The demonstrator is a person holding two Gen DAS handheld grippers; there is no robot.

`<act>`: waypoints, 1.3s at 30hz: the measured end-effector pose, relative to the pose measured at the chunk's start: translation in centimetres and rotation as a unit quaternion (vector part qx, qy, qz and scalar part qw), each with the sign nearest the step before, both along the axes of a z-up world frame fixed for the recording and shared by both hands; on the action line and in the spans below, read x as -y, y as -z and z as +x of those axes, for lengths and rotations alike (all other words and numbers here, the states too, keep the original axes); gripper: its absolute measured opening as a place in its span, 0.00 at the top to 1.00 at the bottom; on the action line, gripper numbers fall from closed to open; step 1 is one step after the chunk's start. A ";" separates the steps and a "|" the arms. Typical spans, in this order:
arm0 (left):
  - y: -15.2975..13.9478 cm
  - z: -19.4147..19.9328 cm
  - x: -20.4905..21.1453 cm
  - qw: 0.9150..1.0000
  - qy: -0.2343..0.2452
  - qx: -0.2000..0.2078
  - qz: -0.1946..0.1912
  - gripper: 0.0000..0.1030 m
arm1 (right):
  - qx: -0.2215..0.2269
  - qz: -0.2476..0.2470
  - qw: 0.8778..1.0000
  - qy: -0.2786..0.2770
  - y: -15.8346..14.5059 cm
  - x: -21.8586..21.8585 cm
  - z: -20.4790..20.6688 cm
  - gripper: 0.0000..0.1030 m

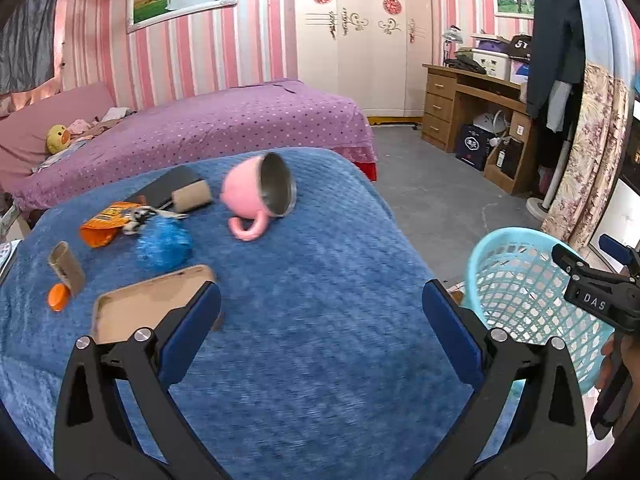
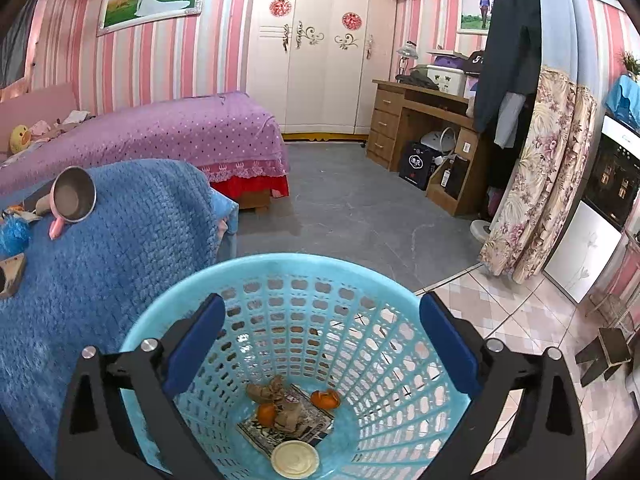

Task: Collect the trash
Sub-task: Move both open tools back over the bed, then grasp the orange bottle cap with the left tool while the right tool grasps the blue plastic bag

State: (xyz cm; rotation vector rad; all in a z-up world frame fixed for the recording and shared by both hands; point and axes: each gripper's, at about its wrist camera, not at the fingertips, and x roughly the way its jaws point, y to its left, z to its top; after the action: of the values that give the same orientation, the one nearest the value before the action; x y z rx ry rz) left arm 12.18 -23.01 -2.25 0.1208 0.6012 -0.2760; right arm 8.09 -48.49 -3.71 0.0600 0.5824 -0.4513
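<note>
My left gripper (image 1: pixel 323 300) stands open over the blue blanket (image 1: pixel 320 264), nothing between its fingers. Ahead on the blanket lie an orange snack wrapper (image 1: pixel 104 226), a cardboard roll (image 1: pixel 191 197), a second flattened tube (image 1: pixel 66 268), an orange cap (image 1: pixel 59 297) and a brown cardboard tray (image 1: pixel 148 304) beside the left finger. My right gripper (image 2: pixel 323 308) hangs open over the light blue basket (image 2: pixel 280 264), empty. In the basket's bottom lie orange peels (image 2: pixel 325 399), crumpled brown paper (image 2: pixel 272 394), a printed sheet (image 2: pixel 288 424) and a round white lid (image 2: pixel 295 459).
A pink mug (image 1: pixel 256 196) lies on its side on the blanket, next to a blue fuzzy ball (image 1: pixel 163 246). The basket (image 1: pixel 520 280) stands on the floor at the blanket's right edge. A purple bed (image 1: pixel 224 128), a wooden desk (image 1: pixel 472 108) and a flowered curtain (image 1: pixel 588 152) lie beyond.
</note>
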 end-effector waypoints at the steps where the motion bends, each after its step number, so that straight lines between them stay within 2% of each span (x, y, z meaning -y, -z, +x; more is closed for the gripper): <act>1: -0.2 0.0 -0.7 1.000 -0.004 0.003 0.000 0.05 | 0.001 0.001 1.000 0.001 -0.1 -0.2 0.1 0.07; 7: -0.9 0.6 -5.6 0.999 -0.037 0.005 -0.008 0.05 | 0.010 0.006 1.000 -0.007 -0.8 -2.4 0.7 0.07; 14: -0.5 1.7 -11.2 0.997 -0.077 -0.004 -0.016 0.05 | 0.016 0.004 0.999 -0.034 -1.2 -6.0 1.7 0.07; 20: -0.3 3.0 -16.4 0.993 -0.103 -0.024 -0.046 0.05 | 0.013 -0.007 0.998 -0.056 -1.1 -9.3 2.6 0.07; 23: -0.1 3.3 -18.6 0.992 -0.119 -0.022 -0.043 0.05 | 0.010 -0.010 0.998 -0.068 -1.1 -11.1 3.1 0.07; 29: 0.4 3.5 -21.4 0.990 -0.136 -0.019 -0.030 0.05 | 0.001 -0.027 0.994 -0.101 -0.9 -15.0 4.2 0.07; 39: 1.3 4.6 -26.1 0.987 -0.155 -0.029 -0.035 0.05 | 0.008 0.007 0.989 -0.145 -1.2 -19.7 6.2 0.07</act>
State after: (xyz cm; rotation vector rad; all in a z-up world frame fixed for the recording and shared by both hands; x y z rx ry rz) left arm 16.77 3.08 -3.56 -0.0503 0.6583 0.0018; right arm 14.29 -28.82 -2.54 -0.0081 0.5673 -0.1643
